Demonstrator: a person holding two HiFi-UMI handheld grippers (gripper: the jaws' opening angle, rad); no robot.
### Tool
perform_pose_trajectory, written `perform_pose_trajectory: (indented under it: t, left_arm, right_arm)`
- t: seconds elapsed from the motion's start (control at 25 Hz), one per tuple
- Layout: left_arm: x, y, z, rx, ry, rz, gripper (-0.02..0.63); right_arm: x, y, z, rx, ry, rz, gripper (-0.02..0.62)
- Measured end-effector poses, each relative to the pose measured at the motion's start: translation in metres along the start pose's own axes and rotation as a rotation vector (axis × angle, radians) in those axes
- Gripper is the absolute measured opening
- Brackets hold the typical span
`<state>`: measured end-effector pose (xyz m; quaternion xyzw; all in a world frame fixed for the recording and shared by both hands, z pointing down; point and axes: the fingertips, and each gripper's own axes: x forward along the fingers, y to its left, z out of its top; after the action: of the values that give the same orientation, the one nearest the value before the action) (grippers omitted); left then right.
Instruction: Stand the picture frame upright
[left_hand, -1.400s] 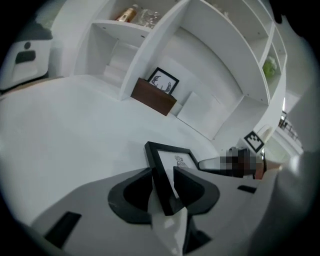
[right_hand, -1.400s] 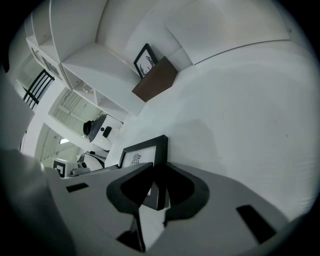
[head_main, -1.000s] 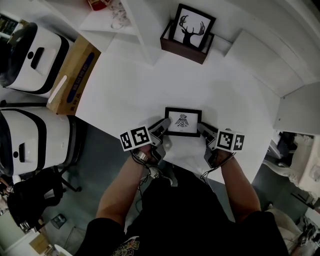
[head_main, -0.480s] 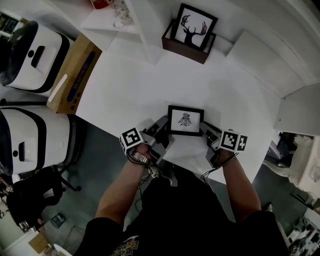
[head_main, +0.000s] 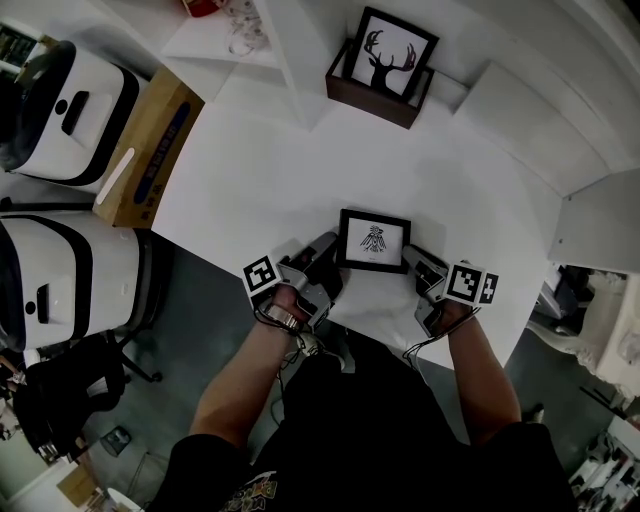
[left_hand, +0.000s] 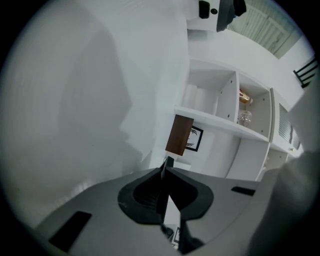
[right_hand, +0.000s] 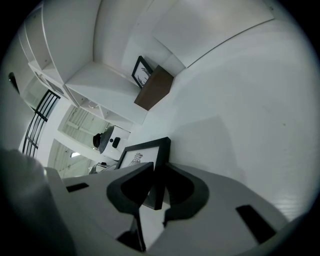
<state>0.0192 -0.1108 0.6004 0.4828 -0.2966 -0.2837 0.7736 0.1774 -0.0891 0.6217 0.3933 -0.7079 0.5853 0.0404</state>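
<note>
A small black picture frame (head_main: 374, 241) with a bird drawing sits near the white table's (head_main: 260, 180) front edge, its face showing to the head view. My left gripper (head_main: 328, 260) is at its left edge. Its jaws have just been closing and now pinch that thin edge (left_hand: 162, 197). My right gripper (head_main: 412, 262) is shut on the right edge. In the right gripper view the frame (right_hand: 142, 156) rises at a slant from between the jaws. How steeply it tilts I cannot tell.
A deer picture stands in a brown wooden box (head_main: 385, 60) at the table's far side, under white shelves (left_hand: 235, 127). A cardboard box (head_main: 150, 150) lies at the left edge. Two white appliances (head_main: 60, 120) stand beyond it on the left.
My left gripper has rolled, so only one marker face shows, and its jaws have closed on the frame's left edge. The frame has shifted slightly right. The right gripper has held still.
</note>
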Motion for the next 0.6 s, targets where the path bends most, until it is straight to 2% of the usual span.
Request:
perform_pose_trajectory:
  t: [0.12, 0.24, 0.28, 0.36, 0.4, 0.44, 0.52, 0.6]
  left_arm:
    - [0.000, -0.004, 0.003, -0.023, -0.033, -0.035, 0.017]
    - [-0.001, -0.005, 0.005, 0.039, -0.046, -0.048, 0.030]
    - [0.000, -0.008, 0.004, 0.062, -0.037, -0.059, 0.069]
    - [0.001, -0.014, 0.002, 0.094, -0.011, -0.089, 0.204]
    - [0.002, -0.017, 0.000, 0.112, 0.008, -0.100, 0.239]
    - [0.003, -0.020, -0.002, 0.129, 0.025, -0.111, 0.241]
    - [0.004, -0.023, -0.005, 0.143, 0.049, -0.126, 0.315]
    - [0.005, -0.023, -0.010, 0.127, 0.083, -0.126, 0.316]
  right_arm:
    - [0.001, 0.000, 0.000, 0.003, 0.003, -0.003, 0.063]
    - [0.001, -0.001, 0.000, 0.013, 0.005, -0.003, 0.063]
    - [0.001, -0.002, 0.000, 0.016, 0.005, -0.003, 0.063]
    - [0.000, -0.003, 0.001, 0.024, 0.005, -0.001, 0.063]
    - [0.000, -0.003, 0.002, 0.028, 0.004, -0.001, 0.063]
    - [0.000, -0.003, 0.002, 0.034, 0.004, -0.001, 0.063]
    - [0.000, -0.004, 0.002, 0.049, 0.001, 0.002, 0.061]
    - [-0.001, -0.005, 0.003, 0.068, -0.002, 0.011, 0.060]
